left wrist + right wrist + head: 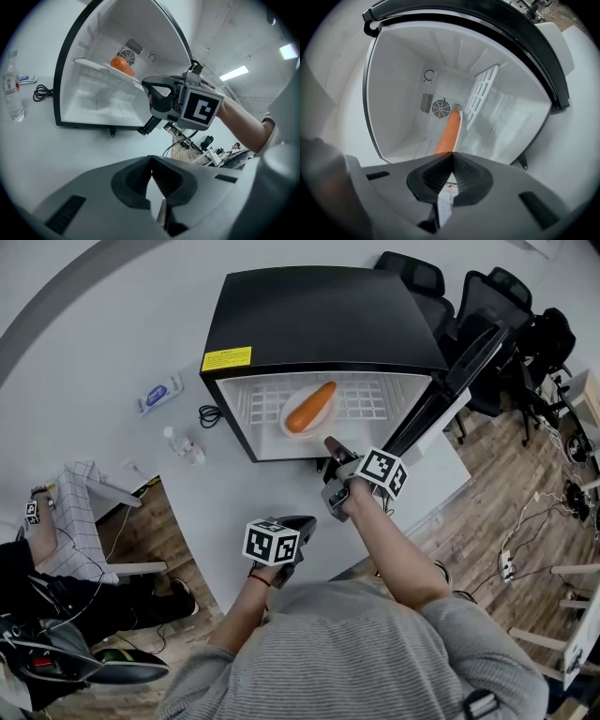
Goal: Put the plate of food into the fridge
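A black mini fridge (319,315) stands open on the white table (112,334). Inside, a white plate (286,427) carrying a long orange piece of food (310,407) rests on the wire shelf (366,399). My right gripper (330,442) hovers just in front of the fridge opening, shut and empty, apart from the plate. Its own view looks into the fridge at the food (447,133) and the plate rim (460,126) past the shut jaws of the right gripper (451,154). My left gripper (305,520) is lower, near the table's front edge; in its own view the left gripper (151,158) is shut and holds nothing.
The fridge door (450,381) is swung open to the right. A water bottle (185,445), a black cable (210,414) and a blue packet (159,395) lie left of the fridge. Office chairs (487,296) stand behind; a seated person (56,568) is at the left.
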A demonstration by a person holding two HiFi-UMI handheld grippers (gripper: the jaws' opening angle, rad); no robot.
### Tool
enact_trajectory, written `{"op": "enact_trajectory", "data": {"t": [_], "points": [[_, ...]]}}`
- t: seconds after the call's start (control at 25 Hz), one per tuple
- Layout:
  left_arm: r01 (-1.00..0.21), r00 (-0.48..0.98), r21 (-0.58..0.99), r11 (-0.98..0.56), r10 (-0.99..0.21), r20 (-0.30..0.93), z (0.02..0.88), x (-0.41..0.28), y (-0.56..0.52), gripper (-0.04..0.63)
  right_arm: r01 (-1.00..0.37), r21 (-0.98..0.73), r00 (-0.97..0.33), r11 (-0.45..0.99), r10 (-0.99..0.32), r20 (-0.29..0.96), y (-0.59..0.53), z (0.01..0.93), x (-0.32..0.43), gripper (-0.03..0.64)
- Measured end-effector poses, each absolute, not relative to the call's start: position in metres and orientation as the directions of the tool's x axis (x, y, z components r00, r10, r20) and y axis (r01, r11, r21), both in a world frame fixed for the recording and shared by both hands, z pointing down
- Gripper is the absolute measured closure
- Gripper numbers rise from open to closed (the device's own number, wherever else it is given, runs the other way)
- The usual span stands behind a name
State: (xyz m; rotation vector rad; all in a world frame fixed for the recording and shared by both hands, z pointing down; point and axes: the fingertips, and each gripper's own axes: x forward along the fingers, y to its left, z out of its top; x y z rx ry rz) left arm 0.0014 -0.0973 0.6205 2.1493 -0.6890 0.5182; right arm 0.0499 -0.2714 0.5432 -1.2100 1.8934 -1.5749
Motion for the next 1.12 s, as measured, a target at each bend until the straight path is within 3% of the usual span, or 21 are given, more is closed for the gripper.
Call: {"op": "enact_trajectory", "data": {"t": [0.56,1.12], "points": [[-0.653,0.751,0.570,-0.499,-0.331,0.571,0.622,-0.007,-0.097,0.584,-0.392,-0.919,-0.637,0.047,-0.734,0.234,-0.268,0.553,0.020,0.603],[-0.671,0.738,0.562,-0.484,-0.362,0.570,0.622,-0.013,-0.102,0.584,-0.567,-0.700,-0.733,0.434,-0.653,0.189,-0.246,0.521,0.023,0.603]]}}
